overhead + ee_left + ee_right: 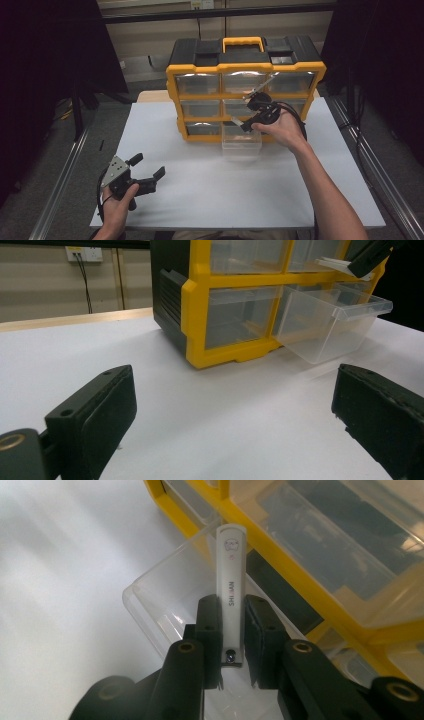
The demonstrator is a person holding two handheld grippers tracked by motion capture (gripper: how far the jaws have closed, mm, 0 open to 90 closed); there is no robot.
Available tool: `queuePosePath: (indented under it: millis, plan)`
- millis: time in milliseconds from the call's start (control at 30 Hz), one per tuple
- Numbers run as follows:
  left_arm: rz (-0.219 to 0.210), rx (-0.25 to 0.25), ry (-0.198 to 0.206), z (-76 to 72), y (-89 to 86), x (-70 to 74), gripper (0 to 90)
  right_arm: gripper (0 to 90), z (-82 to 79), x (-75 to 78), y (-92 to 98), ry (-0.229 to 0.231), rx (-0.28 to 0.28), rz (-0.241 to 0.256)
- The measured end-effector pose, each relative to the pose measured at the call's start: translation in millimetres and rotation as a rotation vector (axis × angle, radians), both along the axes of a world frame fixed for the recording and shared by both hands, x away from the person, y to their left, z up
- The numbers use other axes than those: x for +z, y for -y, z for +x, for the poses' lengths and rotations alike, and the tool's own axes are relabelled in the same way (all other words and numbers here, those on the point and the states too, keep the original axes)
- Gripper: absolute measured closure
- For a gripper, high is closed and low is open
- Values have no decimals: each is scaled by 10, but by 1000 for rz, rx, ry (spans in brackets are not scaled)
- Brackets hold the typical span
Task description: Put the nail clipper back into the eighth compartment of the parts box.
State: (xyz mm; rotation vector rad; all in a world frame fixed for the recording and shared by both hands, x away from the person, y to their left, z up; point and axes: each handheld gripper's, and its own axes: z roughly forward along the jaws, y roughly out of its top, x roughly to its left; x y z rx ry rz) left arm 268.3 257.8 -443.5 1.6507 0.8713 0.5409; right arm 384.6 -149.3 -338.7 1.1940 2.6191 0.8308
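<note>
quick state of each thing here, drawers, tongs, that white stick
bottom middle drawer: pulled out, looks empty
other drawers: shut
white stick: clamped, held over the open drawer
right tongs: shut on the stick
left tongs: open, holding nothing, near the table's front

"SHIJIAN"-like print on white stick [231, 587]
</note>
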Motion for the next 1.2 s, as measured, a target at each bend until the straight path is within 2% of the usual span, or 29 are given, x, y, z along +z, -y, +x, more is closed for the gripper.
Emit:
queuePosePath:
  millis: [233,367,467,500,567,733,767,833,867,900,933,967,1000,1033,1100,1167,1200]
  plan:
    - [-2,2,0,-5,-2,2,42,780,33,-22,-51,-12,26,-18]
    - [-1,4,0,-3,0,2,42,779,34,-43,-49,-37,40,-46]
    - [-1,2,1,-5,2,3,42,780,53,-73,-41,-29,70,-52]
    - [-1,2,2,-5,2,3,42,779,42,-71,-48,-53,45,-67]
    - [0,3,2,-5,-1,3,42,779,45,-90,-48,-65,48,-84]
    - [-1,0,1,-6,-2,5,43,779,51,-126,-55,-66,72,-92]
    - [-1,0,1,-7,-2,6,42,779,42,-126,-69,-80,55,-93]
    - [-3,2,2,-9,-2,6,42,779,60,-161,-65,-58,83,-91]
    - [-4,2,2,-9,-2,5,42,779,63,-173,-64,-62,91,-92]
    - [-5,3,3,-9,-2,4,42,779,46,-174,-67,-89,73,-104]
    - [-5,3,3,-9,-3,4,42,779,52,-186,-63,-83,82,-106]
    - [-5,3,3,-9,-5,4,42,780,49,-198,-60,-89,81,-103]
    - [-6,3,3,-9,-4,5,42,779,59,-219,-62,-73,93,-86]
    - [-6,3,3,-10,-4,6,42,779,54,-231,-69,-79,81,-77]
    - [-5,2,3,-10,-3,5,42,779,61,-255,-58,-80,88,-80]
    - [-4,2,2,-10,-2,4,42,779,51,-263,-59,-104,58,-88]
    - [-4,1,2,-11,-2,4,42,779,65,-283,-45,-86,81,-78]
